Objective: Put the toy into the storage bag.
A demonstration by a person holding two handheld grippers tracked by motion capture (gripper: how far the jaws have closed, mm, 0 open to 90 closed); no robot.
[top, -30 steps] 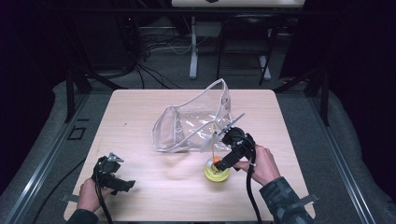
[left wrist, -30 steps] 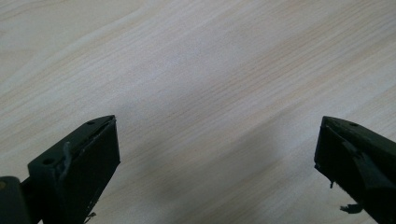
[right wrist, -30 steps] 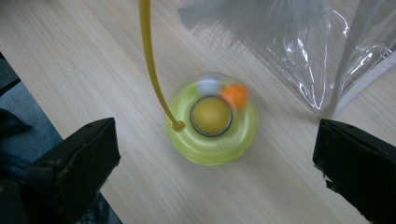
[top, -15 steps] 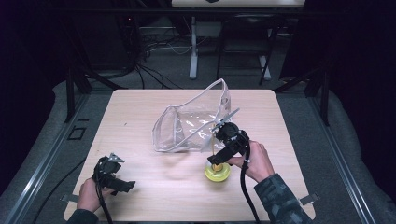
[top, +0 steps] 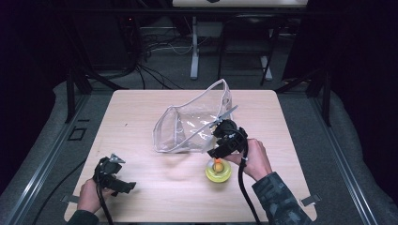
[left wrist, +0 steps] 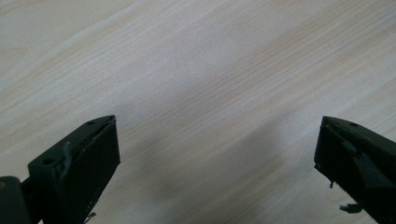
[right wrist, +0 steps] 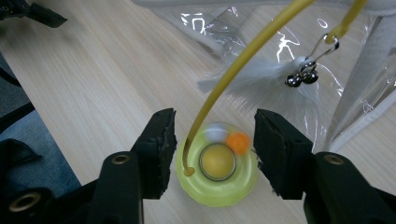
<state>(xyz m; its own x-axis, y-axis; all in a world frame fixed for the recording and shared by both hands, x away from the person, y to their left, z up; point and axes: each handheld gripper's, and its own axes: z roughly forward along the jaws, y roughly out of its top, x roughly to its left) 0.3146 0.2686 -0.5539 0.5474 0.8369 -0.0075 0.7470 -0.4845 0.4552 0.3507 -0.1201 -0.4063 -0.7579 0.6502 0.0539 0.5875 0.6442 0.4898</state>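
Observation:
A cat toy (right wrist: 217, 169) stands on the wooden table (top: 141, 117): a yellow-green ring base (top: 218, 173) with a white and an orange ball in its track. A curved yellow wire (right wrist: 243, 60) rises from it to a white feather with small bells (right wrist: 299, 78). My right gripper (right wrist: 215, 140) points down over the base. Its jaws have just been closing, and their pads now touch the ring on both sides. In the high view the right gripper (top: 217, 161) sits right above the toy. My left gripper (left wrist: 215, 154) hangs open over bare wood, also seen at the table's front left (top: 117, 180).
A clear plastic pouch (top: 192, 124) with white trim lies just behind the toy, its mouth toward the feather. The pouch (right wrist: 289, 28) is close past my right jaws. Dark floor, cables and stand legs lie beyond the table's far edge.
The right gripper has shifted a little left and toward the pouch, coming over the toy base, and its jaws have closed in around it. The left hand has kept still.

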